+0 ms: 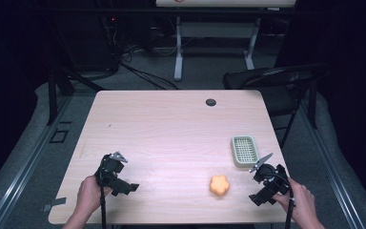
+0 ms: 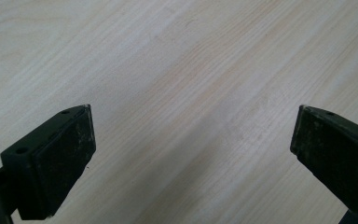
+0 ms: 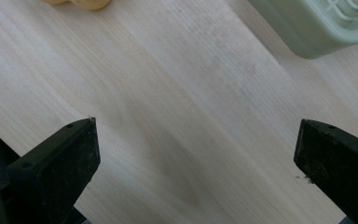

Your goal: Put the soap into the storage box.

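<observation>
An orange flower-shaped object (image 1: pixel 219 185) lies on the wooden table (image 1: pixel 171 133) near the front right; its edge shows at the top left of the right gripper view (image 3: pixel 81 3). A pale green slatted tray (image 1: pixel 244 150) sits further back to its right, and its corner shows in the right gripper view (image 3: pixel 317 25). My right gripper (image 1: pixel 262 183) rests at the front right edge, open, jaws wide apart over bare wood (image 3: pixel 196 140). My left gripper (image 1: pixel 119 174) rests at the front left, open and holding nothing (image 2: pixel 193 126).
A dark round cable grommet (image 1: pixel 211 102) is set in the table near its far edge. A black folding chair (image 1: pixel 276 83) stands beyond the table's far right corner. Another table's white legs (image 1: pixel 178 47) stand on the floor behind.
</observation>
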Tool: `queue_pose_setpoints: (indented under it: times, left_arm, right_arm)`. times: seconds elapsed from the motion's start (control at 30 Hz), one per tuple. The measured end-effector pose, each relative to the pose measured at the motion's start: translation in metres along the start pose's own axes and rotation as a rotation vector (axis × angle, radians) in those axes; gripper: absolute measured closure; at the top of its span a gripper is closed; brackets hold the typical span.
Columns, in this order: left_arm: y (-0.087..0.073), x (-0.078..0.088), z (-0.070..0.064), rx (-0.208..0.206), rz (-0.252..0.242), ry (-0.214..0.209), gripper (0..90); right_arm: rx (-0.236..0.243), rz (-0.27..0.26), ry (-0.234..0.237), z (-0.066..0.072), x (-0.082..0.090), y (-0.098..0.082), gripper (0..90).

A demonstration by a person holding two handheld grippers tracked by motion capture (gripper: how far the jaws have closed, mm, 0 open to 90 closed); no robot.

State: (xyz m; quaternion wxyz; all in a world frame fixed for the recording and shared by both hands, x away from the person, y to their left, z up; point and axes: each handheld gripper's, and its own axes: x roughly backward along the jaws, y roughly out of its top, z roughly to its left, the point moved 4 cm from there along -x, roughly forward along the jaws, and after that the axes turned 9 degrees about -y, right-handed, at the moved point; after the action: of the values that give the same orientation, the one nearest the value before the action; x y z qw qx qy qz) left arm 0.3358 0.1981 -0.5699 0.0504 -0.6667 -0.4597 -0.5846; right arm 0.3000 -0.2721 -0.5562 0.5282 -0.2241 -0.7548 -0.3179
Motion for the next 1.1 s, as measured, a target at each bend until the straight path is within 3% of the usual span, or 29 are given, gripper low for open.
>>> queue_pose_setpoints:
  times: [0.07, 0.17, 0.3, 0.43, 0.53, 0.6, 0.63, 0.73, 0.8, 0.97, 1.1]
  left_arm:
    - [-0.001, 0.000, 0.002, -0.012, 0.002, -0.023, 0.1]
    - [-0.002, 0.001, 0.003, 0.033, -0.021, -0.043, 0.1]
    - [0.001, 0.006, 0.004, 0.079, -0.055, -0.013, 0.1]
    - [0.002, 0.010, 0.005, 0.105, -0.085, 0.001, 0.1]
    - [0.000, 0.009, 0.006, 0.108, -0.067, -0.038, 0.1]
    - [-0.001, 0.010, 0.007, 0.122, -0.086, -0.056, 0.1]
    - [-0.001, 0.011, 0.009, 0.130, -0.107, -0.075, 0.1]
    - [-0.002, 0.014, 0.013, 0.163, -0.146, -0.130, 0.1]
    - [-0.002, 0.016, 0.015, 0.164, -0.168, -0.151, 0.1]
    - [0.001, 0.018, 0.013, 0.132, -0.175, -0.105, 0.1]
    - [0.001, 0.016, 0.012, 0.120, -0.158, -0.106, 0.1]
  right_arm:
    - [-0.001, -0.007, 0.017, 0.002, -0.002, 0.000, 0.5]
    - [0.018, 0.013, 0.018, 0.004, -0.004, 0.000, 0.5]
    - [0.039, 0.016, 0.011, 0.007, -0.004, 0.002, 0.4]
    - [0.035, 0.001, 0.051, 0.010, -0.004, 0.002, 0.5]
    - [0.034, -0.002, 0.063, 0.011, -0.005, 0.002, 0.4]
    - [0.032, -0.010, 0.072, 0.012, -0.005, 0.003, 0.5]
    - [0.055, 0.005, 0.063, 0.010, -0.003, 0.003, 0.5]
    - [0.046, -0.011, 0.068, 0.012, -0.003, 0.005, 0.5]
    - [0.045, -0.015, 0.073, 0.012, -0.003, 0.005, 0.5]
    - [0.017, -0.066, 0.087, 0.014, -0.003, 0.011, 0.5]
    - [0.012, -0.073, 0.084, 0.018, -0.005, 0.016, 0.3]
